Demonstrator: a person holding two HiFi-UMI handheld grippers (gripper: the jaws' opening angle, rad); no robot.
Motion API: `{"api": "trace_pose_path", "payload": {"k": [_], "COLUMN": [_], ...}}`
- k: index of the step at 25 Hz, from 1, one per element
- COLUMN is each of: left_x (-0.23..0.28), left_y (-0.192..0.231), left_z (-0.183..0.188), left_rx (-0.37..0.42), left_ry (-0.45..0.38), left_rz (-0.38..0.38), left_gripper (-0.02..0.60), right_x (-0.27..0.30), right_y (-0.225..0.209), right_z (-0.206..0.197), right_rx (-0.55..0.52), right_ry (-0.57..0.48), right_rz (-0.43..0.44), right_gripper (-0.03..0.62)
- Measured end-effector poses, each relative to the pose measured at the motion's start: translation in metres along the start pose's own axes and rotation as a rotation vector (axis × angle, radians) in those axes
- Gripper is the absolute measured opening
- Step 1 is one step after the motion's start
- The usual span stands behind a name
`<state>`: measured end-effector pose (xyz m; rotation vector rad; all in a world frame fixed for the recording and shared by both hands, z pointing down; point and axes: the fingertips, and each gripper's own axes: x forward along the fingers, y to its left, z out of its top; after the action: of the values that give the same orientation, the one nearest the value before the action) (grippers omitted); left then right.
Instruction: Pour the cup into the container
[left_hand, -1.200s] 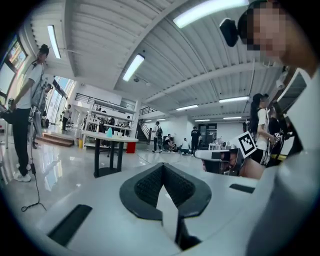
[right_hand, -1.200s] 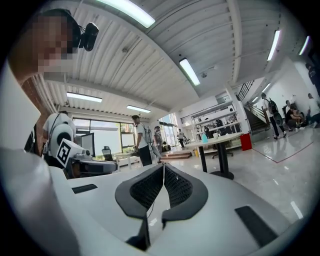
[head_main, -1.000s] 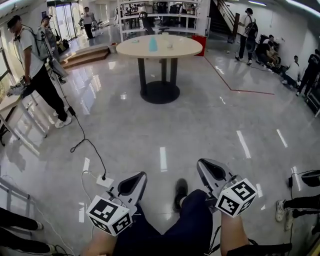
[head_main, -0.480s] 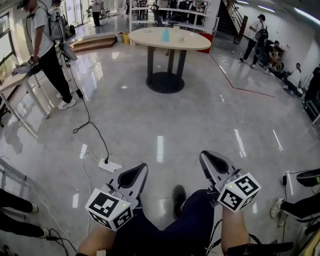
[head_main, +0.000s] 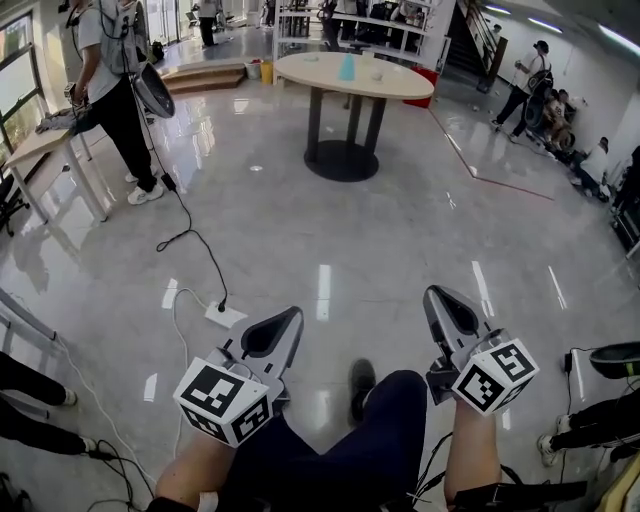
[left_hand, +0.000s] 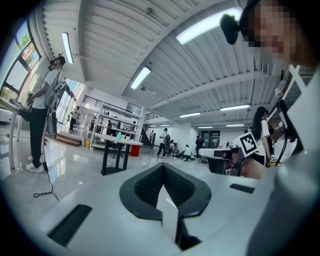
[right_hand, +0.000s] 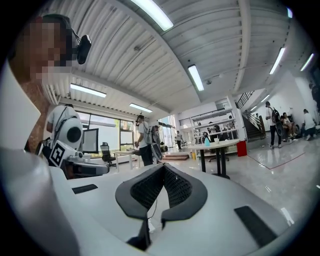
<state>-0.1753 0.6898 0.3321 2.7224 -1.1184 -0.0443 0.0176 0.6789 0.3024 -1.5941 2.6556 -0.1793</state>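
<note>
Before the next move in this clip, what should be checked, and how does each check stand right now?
1. Left gripper empty, jaws together: ok.
2. Right gripper empty, jaws together: ok.
3. Round table within reach: not ok, it stands far across the floor.
4. Cup and container told apart: cannot tell. A blue vessel and a small white vessel stand on it, too small to read.
5. Way to the table free: probably ok. The power strip and its cable lie left of the straight line.
</note>
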Motion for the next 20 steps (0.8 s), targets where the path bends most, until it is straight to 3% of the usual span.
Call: {"api": "trace_pose_path", "payload": {"k": [20], "left_x": [0.002], "left_y": [-0.008], "left_z": [-0.001], "left_rx": [-0.001], "left_ry": [0.002], "left_rz": [0.01], "left_gripper": [-0.008], "right_x": [-0.016], "right_y": [-0.009], "right_z": [0.001], "right_rx": [-0.015], "right_ry": [-0.011], "right_rz": [-0.02], "right_gripper": [0.003]}}
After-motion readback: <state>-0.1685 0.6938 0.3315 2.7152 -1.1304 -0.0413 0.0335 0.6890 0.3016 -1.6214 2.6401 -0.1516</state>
